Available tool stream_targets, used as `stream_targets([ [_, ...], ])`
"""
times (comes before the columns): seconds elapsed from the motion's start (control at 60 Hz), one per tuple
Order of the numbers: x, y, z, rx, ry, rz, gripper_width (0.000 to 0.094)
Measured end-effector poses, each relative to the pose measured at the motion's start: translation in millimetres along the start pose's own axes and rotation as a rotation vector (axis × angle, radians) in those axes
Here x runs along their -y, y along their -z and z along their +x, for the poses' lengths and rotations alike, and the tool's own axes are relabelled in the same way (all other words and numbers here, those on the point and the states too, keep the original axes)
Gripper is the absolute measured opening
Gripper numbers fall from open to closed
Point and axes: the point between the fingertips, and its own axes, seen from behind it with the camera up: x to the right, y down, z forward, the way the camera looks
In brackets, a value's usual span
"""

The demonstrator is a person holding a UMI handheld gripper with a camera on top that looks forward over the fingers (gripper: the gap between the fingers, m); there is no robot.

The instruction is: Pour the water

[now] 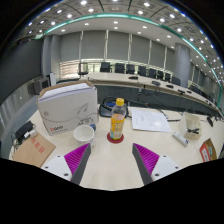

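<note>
Gripper view: one bottle (pixel 118 119), one cup (pixel 84 132), jaws parted.

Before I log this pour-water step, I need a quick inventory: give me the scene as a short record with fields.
setting: meeting room, long table
bottle: orange-filled bottle, upright, yellow cap on, just beyond the fingers
cup: white cup, left of the bottle
box: white box, behind the cup
papers: papers, right of the bottle
gripper: gripper open, holding nothing
pour: not yet begun
</note>
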Motion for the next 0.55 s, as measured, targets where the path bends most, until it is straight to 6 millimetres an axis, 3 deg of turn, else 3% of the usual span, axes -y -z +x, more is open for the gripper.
stream_targets([
  [0.117,-25,69,-13,-0.038,-0.015,-0.028,0.0856],
  [0.233,-43,118,-24,-0.057,-0.029,-0.043,0.0858],
  [0.35,-53,150,-30,-0.057,-0.022,-0.038,0.0859],
  [0.55,-60,180,-24,-0.070,-0.019,-0.023,0.0857],
])
